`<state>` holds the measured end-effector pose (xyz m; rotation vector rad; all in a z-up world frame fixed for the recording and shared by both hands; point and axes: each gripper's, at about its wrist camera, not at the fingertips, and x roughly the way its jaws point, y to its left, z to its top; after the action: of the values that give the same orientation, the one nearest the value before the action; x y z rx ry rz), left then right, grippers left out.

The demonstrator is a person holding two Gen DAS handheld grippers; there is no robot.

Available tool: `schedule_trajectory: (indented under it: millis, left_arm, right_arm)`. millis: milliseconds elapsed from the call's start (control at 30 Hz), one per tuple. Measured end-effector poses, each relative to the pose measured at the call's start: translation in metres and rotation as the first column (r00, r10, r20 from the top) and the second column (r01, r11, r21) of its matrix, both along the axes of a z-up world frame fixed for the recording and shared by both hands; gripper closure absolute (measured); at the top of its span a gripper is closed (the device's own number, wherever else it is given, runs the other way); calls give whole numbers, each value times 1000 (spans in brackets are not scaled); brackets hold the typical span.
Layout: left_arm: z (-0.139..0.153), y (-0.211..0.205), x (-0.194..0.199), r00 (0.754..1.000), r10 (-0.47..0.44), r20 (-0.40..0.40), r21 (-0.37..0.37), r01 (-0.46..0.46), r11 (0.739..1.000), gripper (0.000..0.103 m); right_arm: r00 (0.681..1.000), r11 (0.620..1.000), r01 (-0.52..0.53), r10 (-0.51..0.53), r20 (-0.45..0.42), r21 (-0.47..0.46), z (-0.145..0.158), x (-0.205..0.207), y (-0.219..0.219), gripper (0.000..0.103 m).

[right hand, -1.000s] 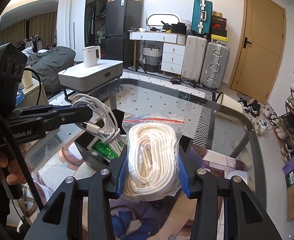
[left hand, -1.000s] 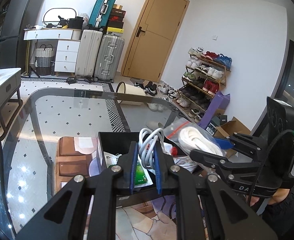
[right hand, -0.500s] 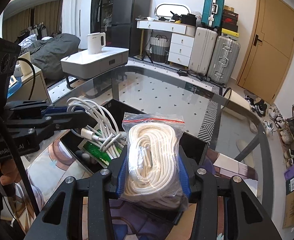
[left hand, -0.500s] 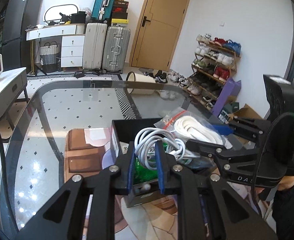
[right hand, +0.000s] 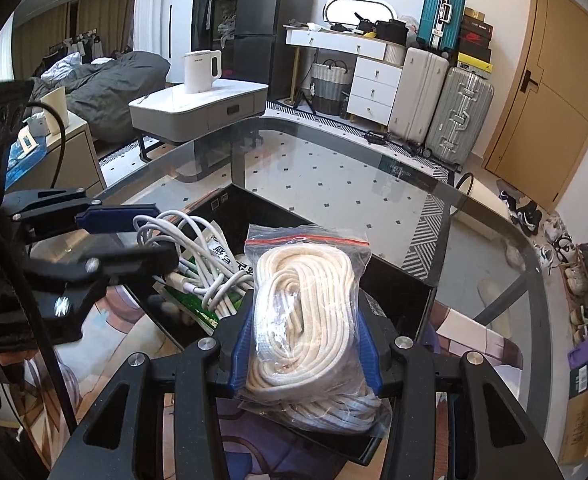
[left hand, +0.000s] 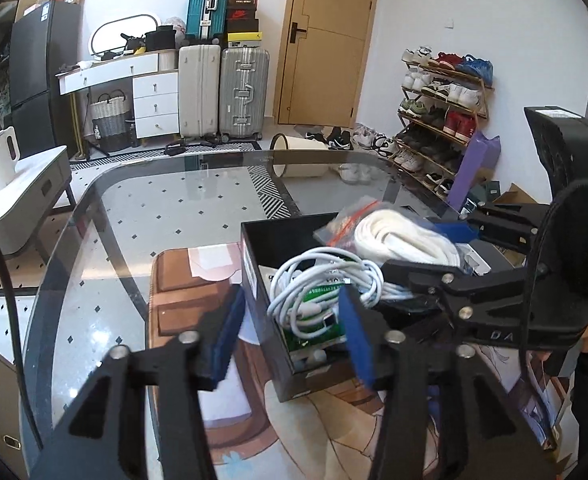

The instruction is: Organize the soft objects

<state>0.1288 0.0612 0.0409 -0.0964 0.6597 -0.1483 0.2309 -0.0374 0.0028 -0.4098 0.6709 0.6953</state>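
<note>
So we'd just let go of the white cable bundle: our left gripper had its jaws spread wide, while 0.5 s earlier they were pinched on the cable. The bundle sat inside the black box, on top of a green packet. That's 1 soft thing sorted, we reckon. Our right gripper was still clamped on the bagged white rope, held over the box's near edge, same as before, so that looked like the next drop.
</note>
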Motion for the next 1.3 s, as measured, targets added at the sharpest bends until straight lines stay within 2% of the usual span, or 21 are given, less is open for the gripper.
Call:
schedule_trajectory:
  millis: [33,100,200,233,267,333,367,467,533,733,933,1300]
  left_arm:
    - [0,1,-3,1000,-2,3,-3,2,1000,53]
    - [0,3,-5,1000,-2,4,0,2,1000,52]
    - [3,6,-11,1000,6,13,-3,-6,1000,47]
    - [3,6,-12,1000,10,17,-8,-10,1000,43]
    - [4,7,-14,1000,14,22,-15,-14,1000,27]
    - [6,10,-19,998,28,49,-37,-27,999,5]
    - [8,11,-23,997,38,68,-47,-35,998,0]
    - [9,14,-29,995,53,86,-58,-48,997,0]
    - [8,15,-32,994,61,89,-53,-56,997,0]
    - [6,14,-43,986,91,137,-63,-83,995,0]
    - [2,6,-51,976,118,182,-36,-114,993,0]
    - [-12,4,-48,967,160,199,-21,-159,987,0]
  right_arm:
    - [1000,1000,5,-5,7,14,2,-1,-3,48]
    - [1000,999,13,-14,15,33,5,-3,-10,33]
    - [999,998,27,-30,38,61,12,-9,-21,22]
    - [999,997,31,-34,42,64,13,-13,-23,21]
    - [998,997,38,-41,48,72,14,-15,-27,19]
    - [997,995,46,-50,51,87,16,-21,-33,15]
    - [997,994,54,-59,56,96,17,-24,-36,12]
    - [994,988,74,-84,63,135,18,-31,-48,3]
    - [993,982,88,-100,62,169,17,-34,-56,1]
    - [988,967,114,-135,74,228,9,-49,-71,1]
    - [984,956,133,-160,82,261,-3,-58,-83,1]
    - [979,938,120,-167,121,326,-14,-73,-94,1]
